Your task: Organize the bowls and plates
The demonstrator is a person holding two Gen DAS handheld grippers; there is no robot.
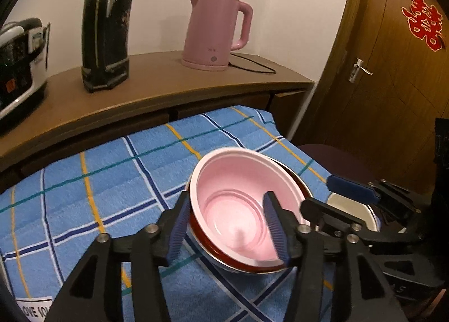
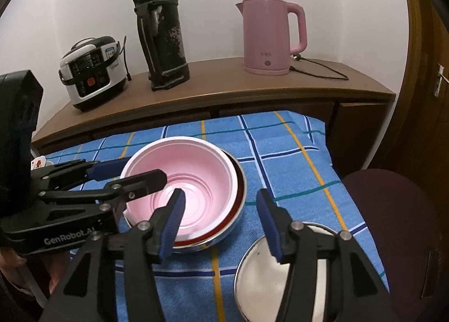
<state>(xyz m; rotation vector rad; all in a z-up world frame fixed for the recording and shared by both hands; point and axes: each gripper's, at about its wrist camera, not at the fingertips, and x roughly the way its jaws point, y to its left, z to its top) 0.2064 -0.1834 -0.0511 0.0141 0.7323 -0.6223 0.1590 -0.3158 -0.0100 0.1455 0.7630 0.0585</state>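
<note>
both wrist views look steeply down, close over the pink bowl (image 1: 238, 209) (image 2: 185, 181), sharing the blue checked cloth (image 1: 98, 181) (image 2: 294, 159) and the sideboard (image 1: 154, 83) (image 2: 224, 89) behind.

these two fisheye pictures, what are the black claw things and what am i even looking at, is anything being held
The black claws are handheld two-finger grippers, one in each of a person's hands, each with a camera looking along its fingers. One picture is from the left gripper, the other from the right gripper.

On the blue checked cloth a pink bowl sits nested in a red-rimmed metal bowl; a shiny metal plate lies beside them. The left gripper straddles the pink bowl's rim with jaws apart, and the right gripper is open too, so nothing is held.
</note>
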